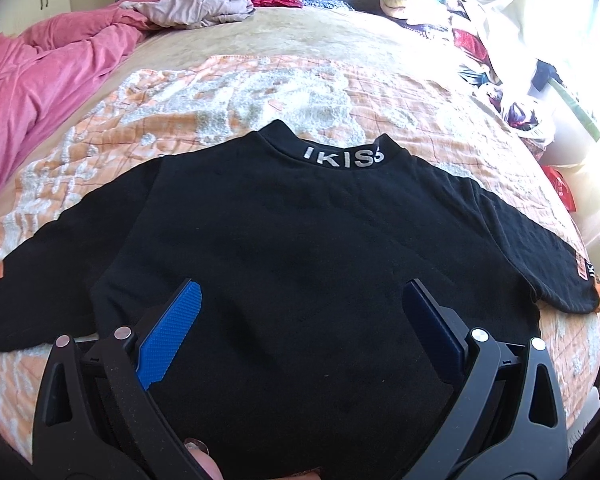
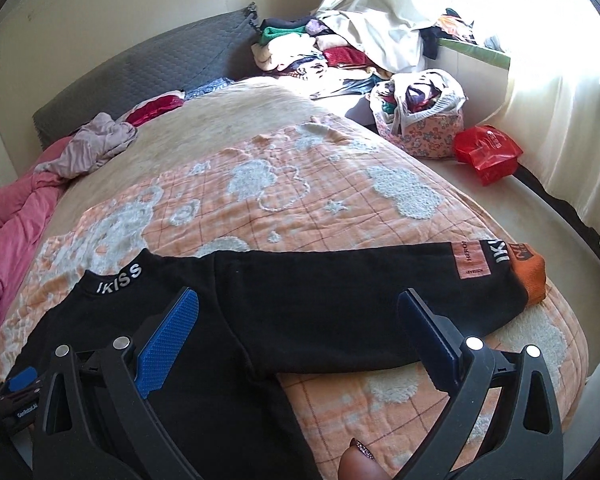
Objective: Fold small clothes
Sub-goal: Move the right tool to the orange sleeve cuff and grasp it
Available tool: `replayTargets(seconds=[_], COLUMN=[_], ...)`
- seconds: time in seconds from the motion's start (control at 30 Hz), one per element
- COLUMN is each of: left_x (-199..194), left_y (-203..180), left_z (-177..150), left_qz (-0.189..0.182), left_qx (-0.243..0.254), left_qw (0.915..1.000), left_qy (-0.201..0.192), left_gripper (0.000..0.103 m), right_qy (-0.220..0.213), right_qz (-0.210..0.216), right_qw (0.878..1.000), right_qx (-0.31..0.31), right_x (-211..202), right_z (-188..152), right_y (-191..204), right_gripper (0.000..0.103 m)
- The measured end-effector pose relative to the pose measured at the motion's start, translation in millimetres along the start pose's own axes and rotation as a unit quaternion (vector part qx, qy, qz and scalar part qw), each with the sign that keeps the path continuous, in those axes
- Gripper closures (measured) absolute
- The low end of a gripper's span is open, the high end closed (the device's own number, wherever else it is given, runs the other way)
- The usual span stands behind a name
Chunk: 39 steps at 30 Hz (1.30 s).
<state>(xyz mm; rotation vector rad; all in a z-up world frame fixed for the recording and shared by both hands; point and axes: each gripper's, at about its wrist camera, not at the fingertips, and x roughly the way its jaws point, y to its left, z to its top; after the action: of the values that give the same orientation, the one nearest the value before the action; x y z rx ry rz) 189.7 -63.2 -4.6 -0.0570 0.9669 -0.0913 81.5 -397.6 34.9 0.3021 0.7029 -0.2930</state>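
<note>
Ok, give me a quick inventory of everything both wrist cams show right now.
black top: 1, black with white IKISS collar, spread flat on the blanket, both sleeves out
orange cuff: 1, orange, end of the sleeve on the right
blanket: 1, peach and white, covering the bed
pink duvet: 1, pink, bunched at bed's left
crumpled garment: 1, pale mauve, near the headboard
floral basket: 1, pink floral, full of clothes, beside the bed
red bag: 1, red, by the basket
left gripper: open, over the top's body
right gripper: open, over the sleeve

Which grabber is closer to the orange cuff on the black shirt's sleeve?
Right. The right gripper is open over the sleeve that ends in the orange cuff. The left gripper is open over the middle of the black sweatshirt, farther from that cuff.
</note>
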Motion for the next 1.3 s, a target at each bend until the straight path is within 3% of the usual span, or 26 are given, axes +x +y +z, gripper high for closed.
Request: replayTargets(seconds=[0.77,1.13,1.3], left_x=[38.5,44.4,46.0], left_y=[-45.1,-79.9,-91.6], left_z=[-2.0,3.7,7.9], left_qz=[-0.025,-0.046,-0.049], left_qx=[0.027,0.062,0.074], left_qw=[0.9990,0.9967,0.9957], left_qy=[0.025,0.027,0.026], left_gripper=[0.008,0.008,0.008], right_qy=[0.010,0.018,0.037], right_qz=[-0.073,-0.106,-0.097], right_qw=[0.987,0.967,0.955], right_qx=[0.146,0.233,0.279], right_x=[23.6,34.4,53.3], right_z=[-15.7,-25.6,-33.3], right_y=[-103.6,-154.6,-173.8], right_gripper=[0.004,0.004,0.004])
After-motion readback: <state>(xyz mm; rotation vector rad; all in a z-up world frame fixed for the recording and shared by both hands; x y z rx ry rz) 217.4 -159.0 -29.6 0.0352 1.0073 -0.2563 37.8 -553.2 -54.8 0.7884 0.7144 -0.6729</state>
